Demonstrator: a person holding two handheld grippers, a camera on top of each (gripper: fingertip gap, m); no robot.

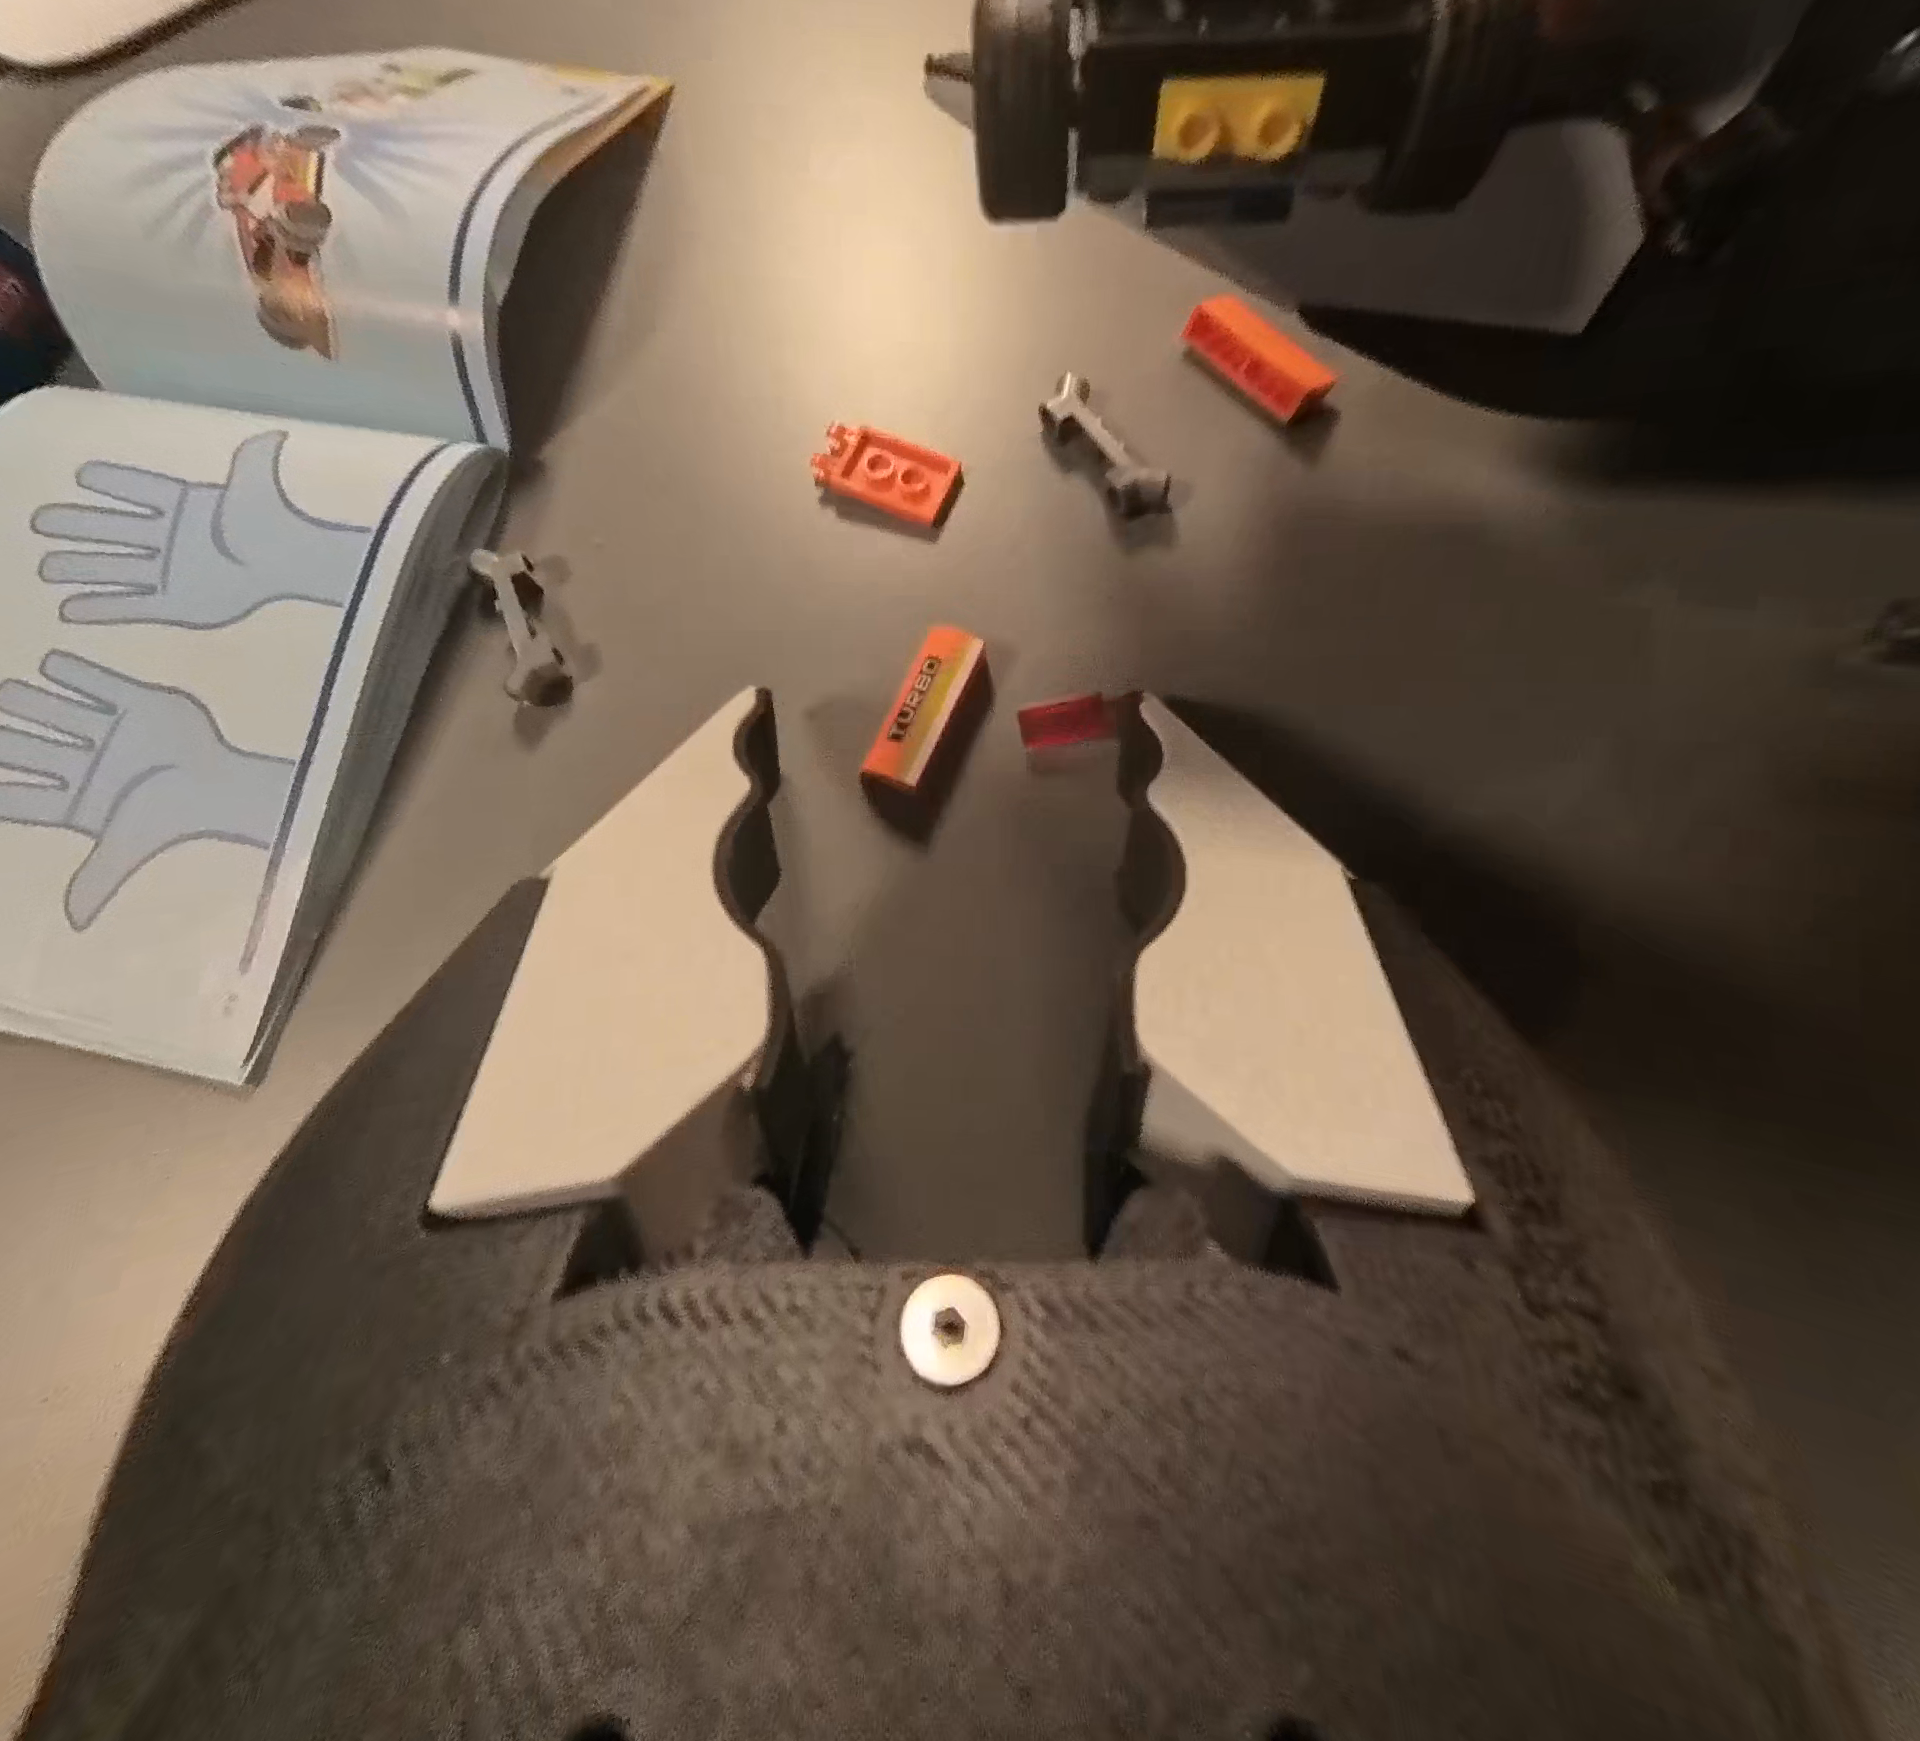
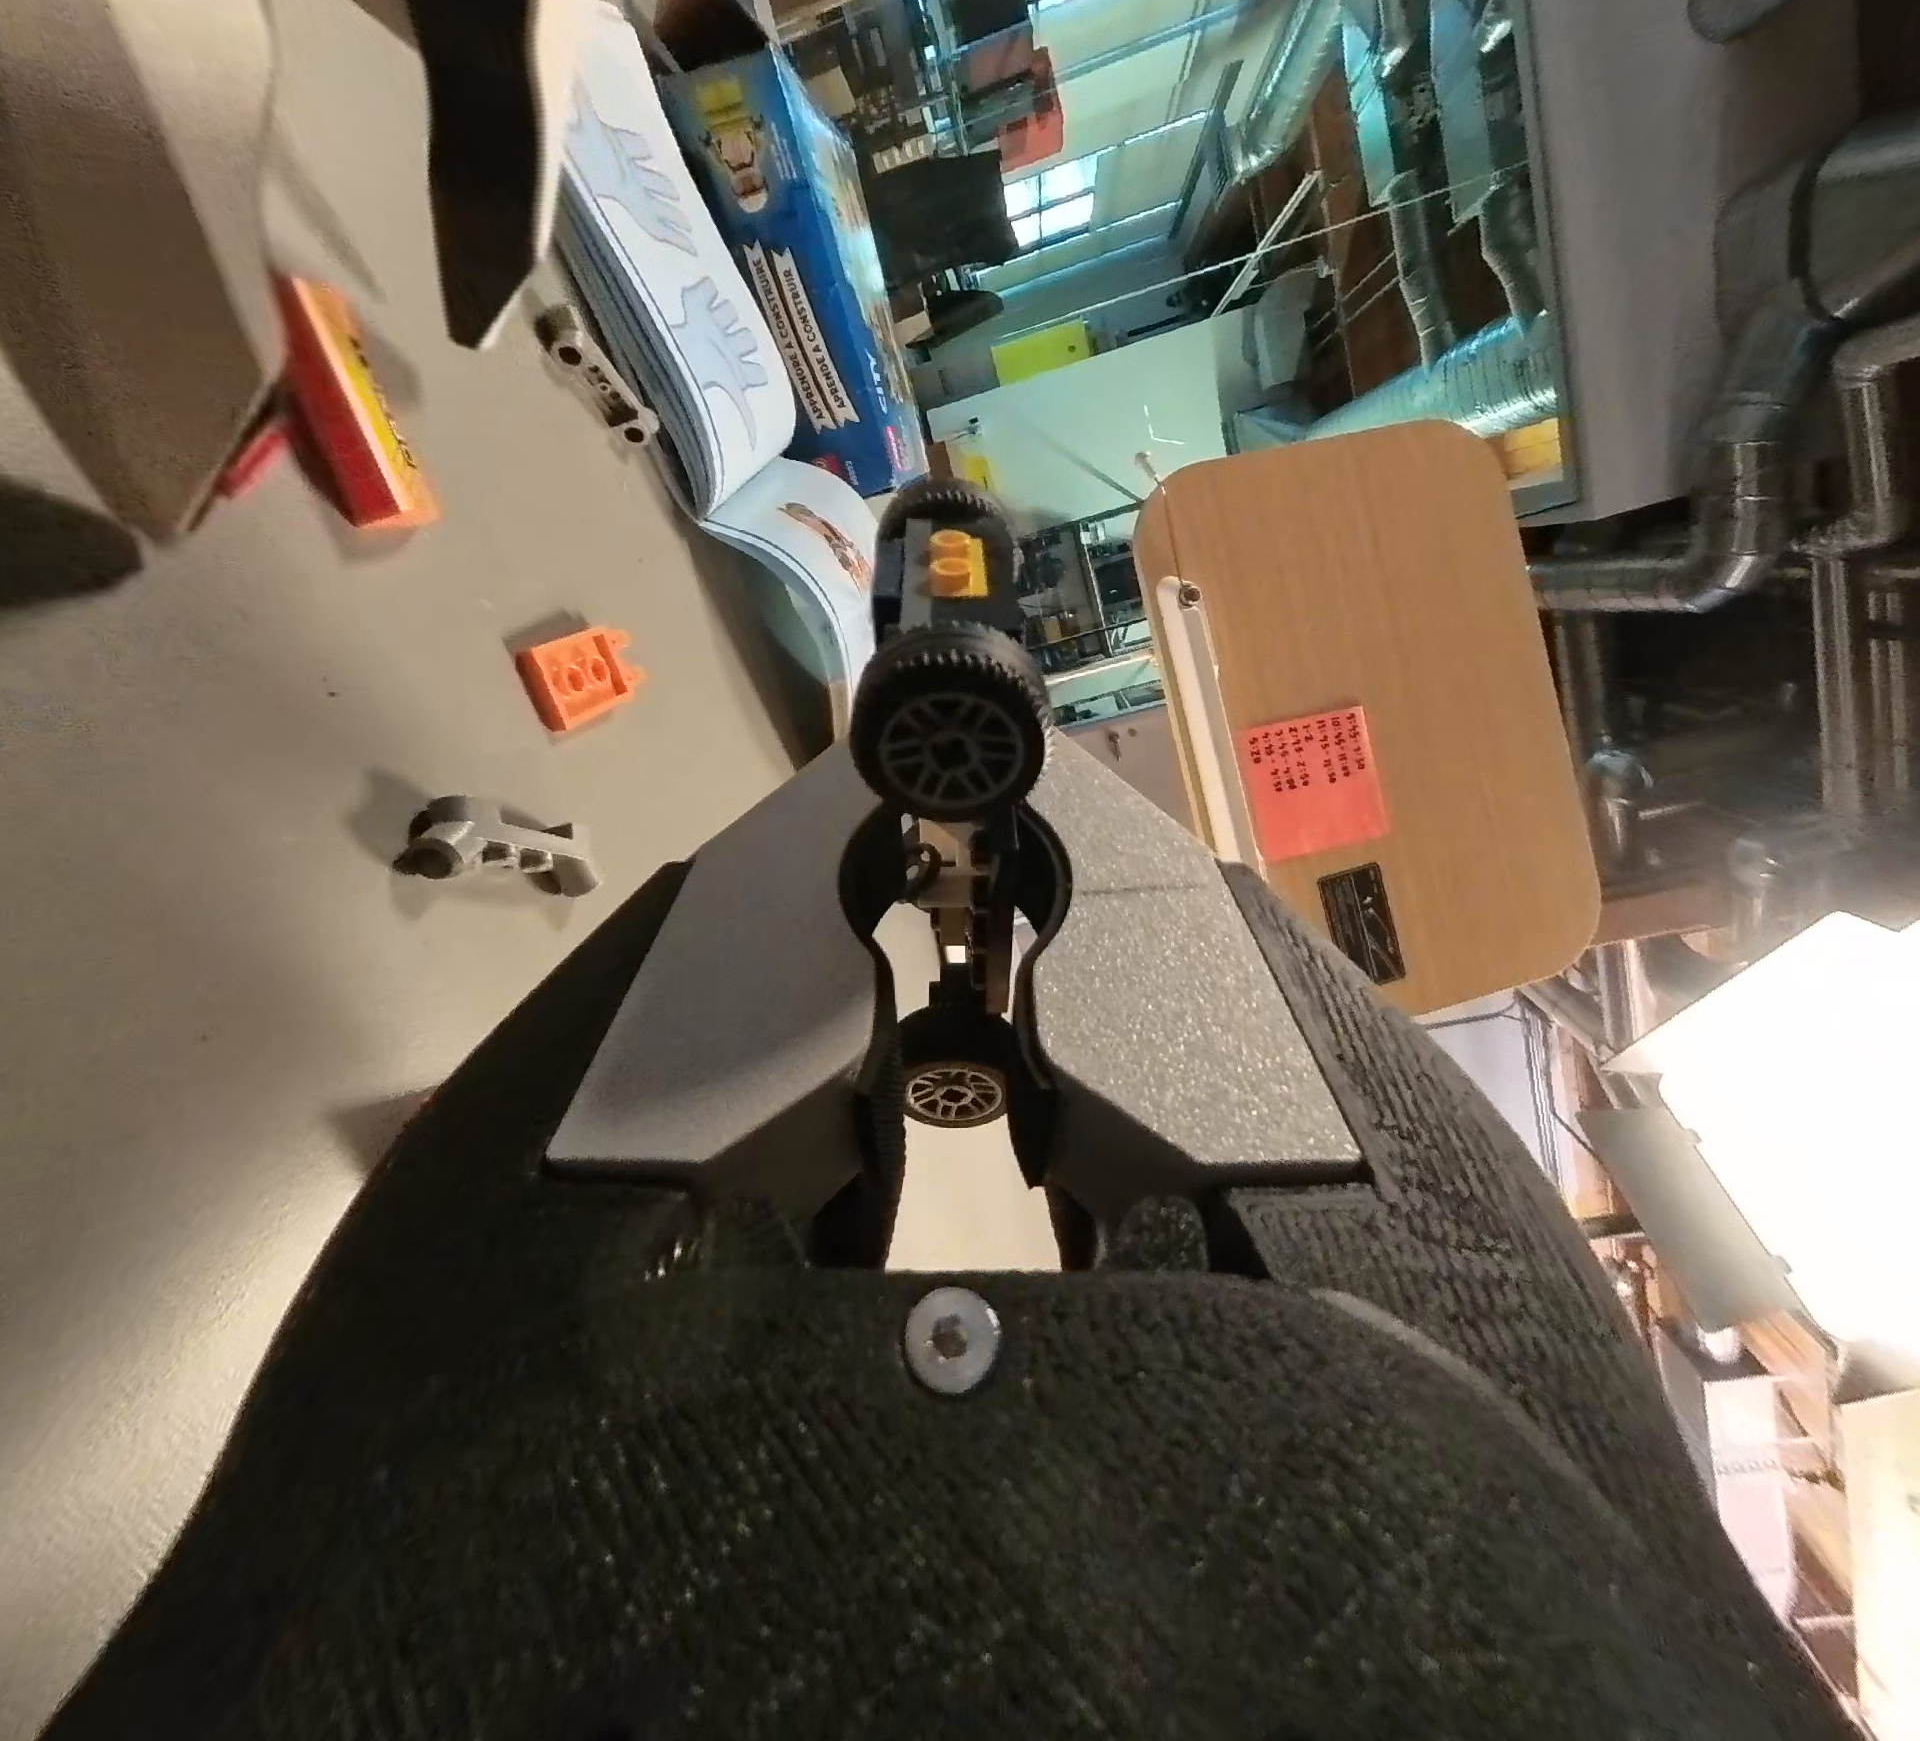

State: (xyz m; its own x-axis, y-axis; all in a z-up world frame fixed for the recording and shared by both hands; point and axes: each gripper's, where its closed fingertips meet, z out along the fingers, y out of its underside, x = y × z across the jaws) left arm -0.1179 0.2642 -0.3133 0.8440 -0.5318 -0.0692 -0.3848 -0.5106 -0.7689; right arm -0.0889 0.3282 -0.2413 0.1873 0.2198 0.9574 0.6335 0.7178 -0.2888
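My left gripper (image 1: 954,704) is open and holds nothing, low over the grey table (image 1: 1455,652). An orange sloped brick with a sticker (image 1: 925,725) lies on the table between its fingertips, untouched. A clear red tile (image 1: 1065,723) lies by the right fingertip (image 1: 1148,735), partly hidden behind it. My right gripper (image 2: 951,818) is shut on a black toy car chassis (image 2: 940,735) with black wheels and a yellow plate (image 2: 956,564), held tilted above the table. The chassis also shows in the left wrist view (image 1: 1195,122).
On the table lie an orange clip plate (image 1: 888,478), two grey connector pieces (image 1: 1107,442) (image 1: 525,626) and another orange sloped brick (image 1: 1257,359). An open instruction booklet (image 1: 208,652) lies at left, a blue box (image 2: 800,185) behind it. A wooden board (image 2: 1351,704) stands beyond the table. There is about 10 cm between the tips of the two grippers.
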